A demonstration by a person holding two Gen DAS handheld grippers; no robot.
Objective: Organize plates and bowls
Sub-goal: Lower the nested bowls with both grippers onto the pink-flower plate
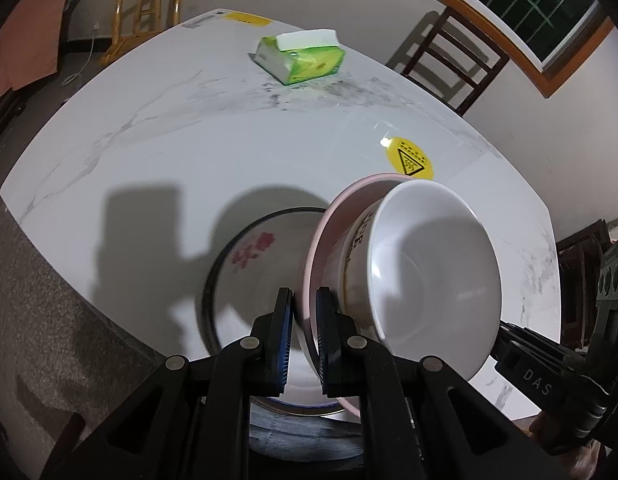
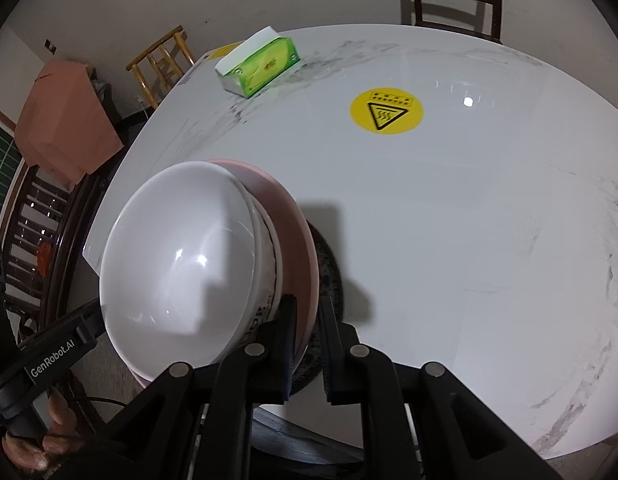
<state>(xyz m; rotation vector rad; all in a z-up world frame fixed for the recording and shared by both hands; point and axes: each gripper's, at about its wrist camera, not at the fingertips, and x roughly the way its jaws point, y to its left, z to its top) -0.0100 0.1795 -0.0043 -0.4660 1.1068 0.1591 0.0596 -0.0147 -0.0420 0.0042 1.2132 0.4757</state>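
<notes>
While tongs (image 2: 307,344) pinch pink plate (image 2: 305,240), "GenRobot.AI", "DAS" legible

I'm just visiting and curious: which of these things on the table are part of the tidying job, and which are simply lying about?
Part of the job:
- pink plate, its rim gripped on opposite sides by the left gripper and the right gripper
- white bowl sitting in it
- flowered plate underneath, on the table

Just lying about:
- green tissue pack
- yellow warning sticker
- chairs
</notes>
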